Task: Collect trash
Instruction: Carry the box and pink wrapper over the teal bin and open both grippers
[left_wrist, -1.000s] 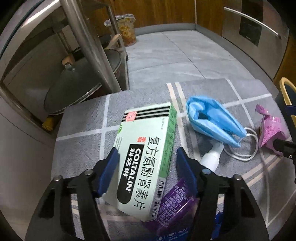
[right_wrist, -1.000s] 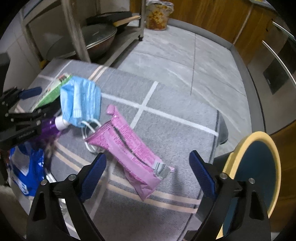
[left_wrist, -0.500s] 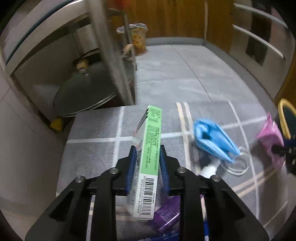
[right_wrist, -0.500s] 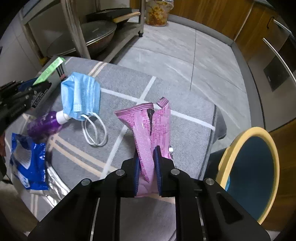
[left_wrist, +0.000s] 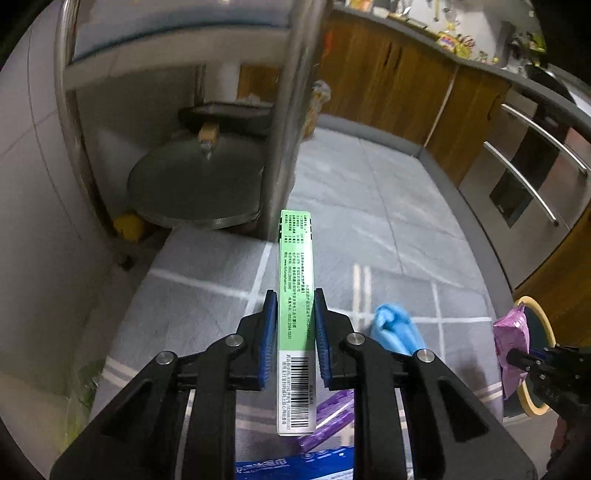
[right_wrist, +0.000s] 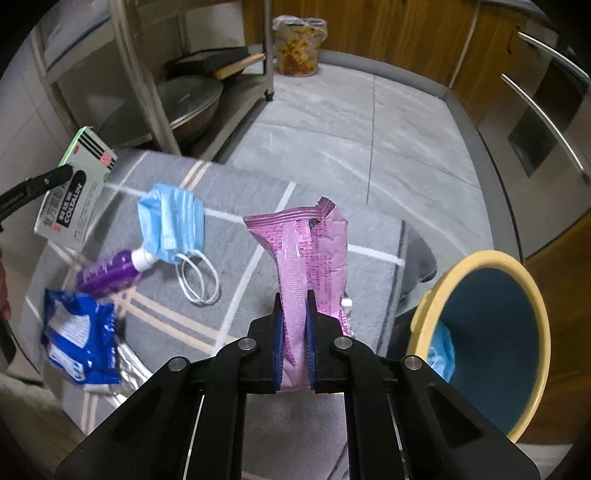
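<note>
On the left, the left gripper has its fingers clamped on a green medicine box, held on edge above the table. Right of the box, a blue wrapper, a purple bottle and a blue face mask lie on the table, the mask touching the bottle's white cap. Further right of the box, the right gripper pinches a pink wrapper upright above the table. Furthest from the box, off the table's edge, stands a yellow-rimmed bin.
</note>
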